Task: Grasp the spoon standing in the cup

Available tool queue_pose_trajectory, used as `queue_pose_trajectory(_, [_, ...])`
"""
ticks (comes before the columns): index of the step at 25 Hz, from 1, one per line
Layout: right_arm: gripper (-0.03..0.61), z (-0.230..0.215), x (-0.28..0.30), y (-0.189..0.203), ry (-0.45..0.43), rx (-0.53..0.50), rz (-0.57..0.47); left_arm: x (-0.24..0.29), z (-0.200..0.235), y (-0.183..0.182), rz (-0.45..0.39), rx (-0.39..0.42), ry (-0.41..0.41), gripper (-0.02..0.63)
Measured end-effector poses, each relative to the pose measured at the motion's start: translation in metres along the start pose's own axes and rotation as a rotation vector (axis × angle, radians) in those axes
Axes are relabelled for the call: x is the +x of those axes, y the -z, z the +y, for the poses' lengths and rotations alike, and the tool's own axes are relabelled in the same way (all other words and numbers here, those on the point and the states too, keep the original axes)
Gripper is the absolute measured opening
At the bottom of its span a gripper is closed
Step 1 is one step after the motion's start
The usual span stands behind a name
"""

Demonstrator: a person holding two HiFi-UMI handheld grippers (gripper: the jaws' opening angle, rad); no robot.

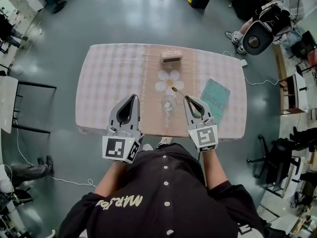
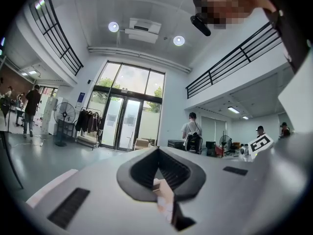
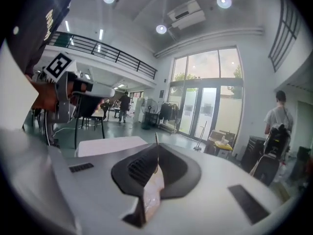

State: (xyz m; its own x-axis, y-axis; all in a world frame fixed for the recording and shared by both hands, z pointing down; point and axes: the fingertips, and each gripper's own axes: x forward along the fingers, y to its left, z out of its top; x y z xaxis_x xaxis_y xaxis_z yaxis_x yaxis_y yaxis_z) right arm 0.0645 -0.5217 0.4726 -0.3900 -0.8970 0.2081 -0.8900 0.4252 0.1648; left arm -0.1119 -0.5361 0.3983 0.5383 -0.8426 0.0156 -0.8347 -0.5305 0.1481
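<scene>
A rectangular table covered with a pink checked cloth (image 1: 109, 83) and a tan runner down its middle is seen from above. On the runner, towards the near edge, a small clear glass cup (image 1: 168, 103) is stood, with a white flower-shaped mat (image 1: 166, 81) just beyond it and a small tan box (image 1: 171, 59) farther off. A teal sheet of paper (image 1: 214, 99) is laid at an angle to the right of the cup. The right gripper (image 1: 187, 98) is held just to the right of the cup, its jaws brought together on the thin metal spoon (image 1: 179, 92), whose shaft is pinched at the jaw tips. From there the spoon is slanted away to the far left, its golden end shown over the near petals of the mat, beside the cup's rim; whether it touches the glass cannot be told. The left gripper (image 1: 133, 97) is held over the cloth to the left of the cup, well apart from it, with its jaws closed together and nothing between them.
</scene>
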Motion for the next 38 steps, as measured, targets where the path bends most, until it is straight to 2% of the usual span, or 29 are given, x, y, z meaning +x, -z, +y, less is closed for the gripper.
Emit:
queue_pose_trajectory(7, [0.009,-0.033,-0.034,-0.068,0.118,0.054,-0.191,-0.002,-0.002,-0.006,-0.016,0.011,0.006,0.011])
queue_pose_trajectory(13, [0.009,-0.056,-0.055,-0.094,0.172,0.128,-0.284,-0.001,-0.001,-0.02,-0.047,0.042,0.007,0.011])
queue_pose_trajectory(27, [0.009,-0.095,-0.098,-0.11,0.281,0.145,-0.336,-0.003,0.028,-0.031,-0.07,0.073,-0.056,0.011])
queue_pose_trajectory(33, [0.009,-0.108,-0.107,-0.101,0.313,0.151,-0.324,-0.008,0.039,-0.033,-0.086,0.087,-0.095,0.011])
queue_pose_trajectory(38, [0.009,-0.109,-0.105,-0.095,0.319,0.149,-0.323,-0.009,0.042,-0.032,-0.096,0.082,-0.097,0.011])
